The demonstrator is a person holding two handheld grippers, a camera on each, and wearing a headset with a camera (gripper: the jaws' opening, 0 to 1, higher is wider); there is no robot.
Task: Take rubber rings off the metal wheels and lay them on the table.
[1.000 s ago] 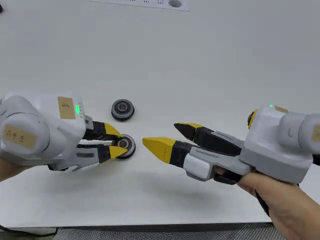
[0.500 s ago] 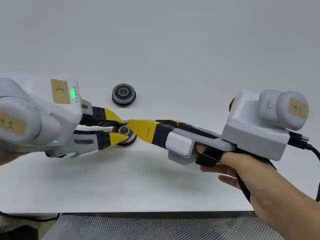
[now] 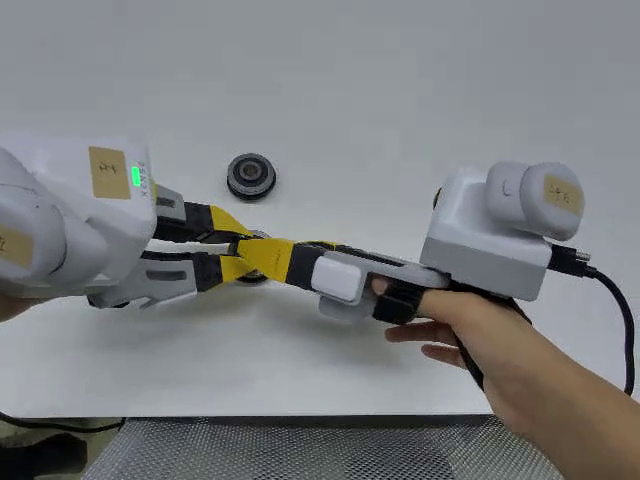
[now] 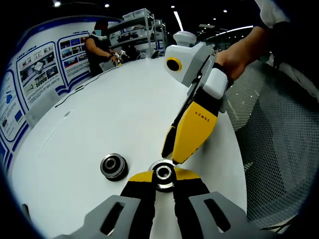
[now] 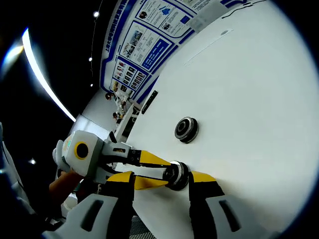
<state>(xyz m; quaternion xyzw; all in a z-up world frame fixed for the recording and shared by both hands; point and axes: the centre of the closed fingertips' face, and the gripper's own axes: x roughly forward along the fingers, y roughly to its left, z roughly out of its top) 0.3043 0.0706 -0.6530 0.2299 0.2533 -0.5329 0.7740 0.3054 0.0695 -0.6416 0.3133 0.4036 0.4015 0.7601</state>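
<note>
At the surface (image 3: pixel 400 100): left gripper (image 4: pixel 164 178) jaws squeeze a wheel (image 5: pixel 177 175).
Right gripper (image 5: pixel 162 177): jaws around it; grip unclear.
Danger: a hard tug could pop the wheel loose.

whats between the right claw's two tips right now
A metal wheel sits between the tips of the right claw, also pinched by the left claw; the right gripper view shows it.

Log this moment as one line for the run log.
left gripper: shut on held wheel | right gripper: jaws open, straddling same wheel | spare wheel: lying apart on table
</note>
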